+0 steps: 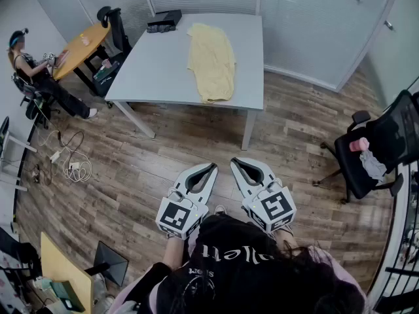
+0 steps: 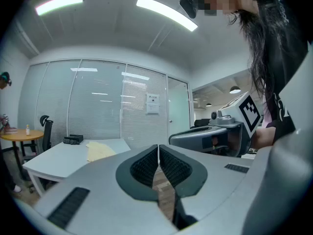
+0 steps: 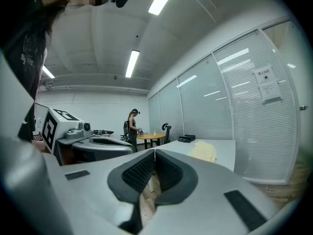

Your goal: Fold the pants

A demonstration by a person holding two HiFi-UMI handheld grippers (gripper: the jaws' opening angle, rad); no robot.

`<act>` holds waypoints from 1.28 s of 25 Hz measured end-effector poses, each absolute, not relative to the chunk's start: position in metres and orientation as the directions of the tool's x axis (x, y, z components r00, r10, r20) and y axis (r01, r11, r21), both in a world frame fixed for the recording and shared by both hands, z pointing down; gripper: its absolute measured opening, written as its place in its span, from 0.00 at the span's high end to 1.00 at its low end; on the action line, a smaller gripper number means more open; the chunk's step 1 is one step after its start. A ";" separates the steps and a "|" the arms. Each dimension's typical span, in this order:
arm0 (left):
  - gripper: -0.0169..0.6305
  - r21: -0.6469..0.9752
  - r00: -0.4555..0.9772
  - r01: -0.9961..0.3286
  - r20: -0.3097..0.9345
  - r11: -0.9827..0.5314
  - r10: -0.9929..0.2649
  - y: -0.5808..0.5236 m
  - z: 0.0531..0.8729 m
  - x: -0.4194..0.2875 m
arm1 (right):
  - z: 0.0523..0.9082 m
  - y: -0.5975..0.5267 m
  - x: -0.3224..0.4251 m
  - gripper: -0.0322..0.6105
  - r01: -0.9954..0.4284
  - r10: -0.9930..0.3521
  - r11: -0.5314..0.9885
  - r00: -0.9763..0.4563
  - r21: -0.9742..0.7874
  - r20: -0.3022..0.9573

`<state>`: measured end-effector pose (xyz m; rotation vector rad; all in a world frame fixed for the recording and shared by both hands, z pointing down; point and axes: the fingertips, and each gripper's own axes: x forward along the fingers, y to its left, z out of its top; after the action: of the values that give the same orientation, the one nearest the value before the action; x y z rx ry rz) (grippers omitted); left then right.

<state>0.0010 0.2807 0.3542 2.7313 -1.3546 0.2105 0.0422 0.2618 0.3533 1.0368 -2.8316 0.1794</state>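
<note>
Jaws meet on left gripper (image 1: pixel 211 167) and right gripper (image 1: pixel 237 162) (notice (image 2: pixel 152 103) illegible).

Pale yellow pants (image 1: pixel 211 61) on a light grey table (image 1: pixel 157 64), brown plank-patterned floor (image 1: pixel 163 156) around it, orange round table (image 1: pixel 82 48) left of it, black chair (image 1: pixel 383 149) right of it

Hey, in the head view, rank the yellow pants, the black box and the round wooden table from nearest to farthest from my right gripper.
1. Yellow pants, on the white table ahead of the right gripper.
2. Black box, at that table's far left corner.
3. Round wooden table, beyond it, far left.
</note>
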 end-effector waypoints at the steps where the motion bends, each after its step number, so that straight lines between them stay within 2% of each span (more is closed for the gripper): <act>1: 0.93 0.015 0.599 -0.796 0.162 -0.605 -0.784 0.279 0.354 -0.001 | 0.353 0.261 0.040 0.92 -0.648 -0.634 0.758 -0.758 -0.070 0.155; 22: 0.93 0.043 0.636 -0.768 0.167 -0.638 -0.754 0.253 0.367 -0.037 | 0.366 0.237 0.004 0.91 -0.660 -0.643 0.743 -0.750 -0.112 0.156; 32: 0.93 0.082 0.654 -0.754 0.182 -0.651 -0.734 0.253 0.384 -0.047 | 0.384 0.237 -0.001 0.91 -0.690 -0.660 0.715 -0.720 -0.116 0.216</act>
<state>-0.0474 0.2528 0.3836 2.7185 -1.2318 0.1995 -0.0006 0.2372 0.3844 1.0941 -2.7596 0.2827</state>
